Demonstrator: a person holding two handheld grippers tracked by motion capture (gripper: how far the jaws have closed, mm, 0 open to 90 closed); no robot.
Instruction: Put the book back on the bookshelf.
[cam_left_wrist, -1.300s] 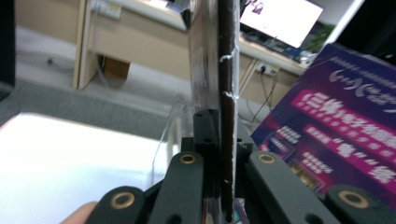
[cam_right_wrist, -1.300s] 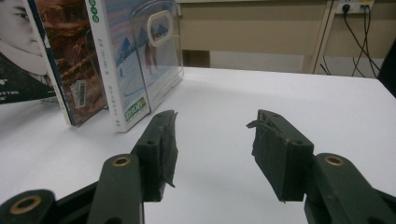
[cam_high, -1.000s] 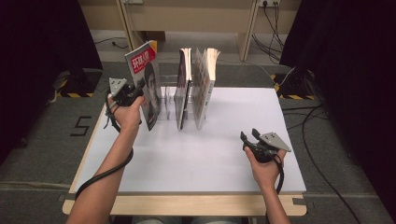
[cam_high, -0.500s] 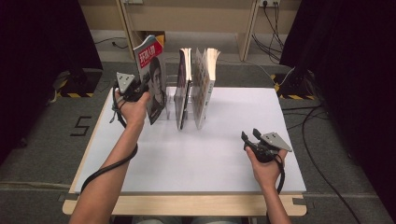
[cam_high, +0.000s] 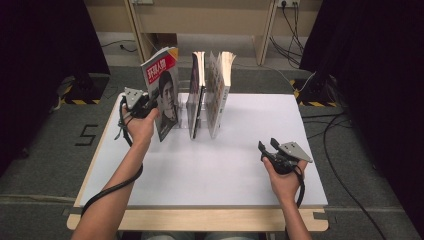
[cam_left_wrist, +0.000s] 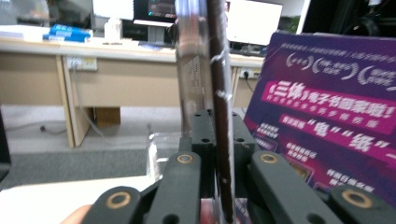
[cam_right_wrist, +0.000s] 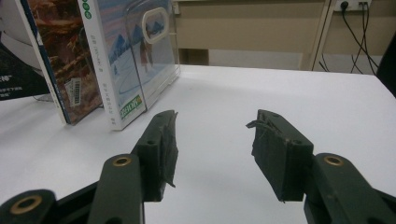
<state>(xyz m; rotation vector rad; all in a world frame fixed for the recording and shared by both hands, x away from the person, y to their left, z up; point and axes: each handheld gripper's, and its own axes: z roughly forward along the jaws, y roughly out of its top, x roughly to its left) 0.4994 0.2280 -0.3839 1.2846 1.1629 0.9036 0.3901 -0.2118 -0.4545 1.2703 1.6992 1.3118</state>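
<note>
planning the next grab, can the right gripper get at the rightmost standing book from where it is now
Probably yes: the right gripper is open and holds nothing, and bare white table lies between it and the rightmost book.

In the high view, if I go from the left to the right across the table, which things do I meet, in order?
left gripper → magazine with the red cover → dark thin book → pale book → right gripper
</note>
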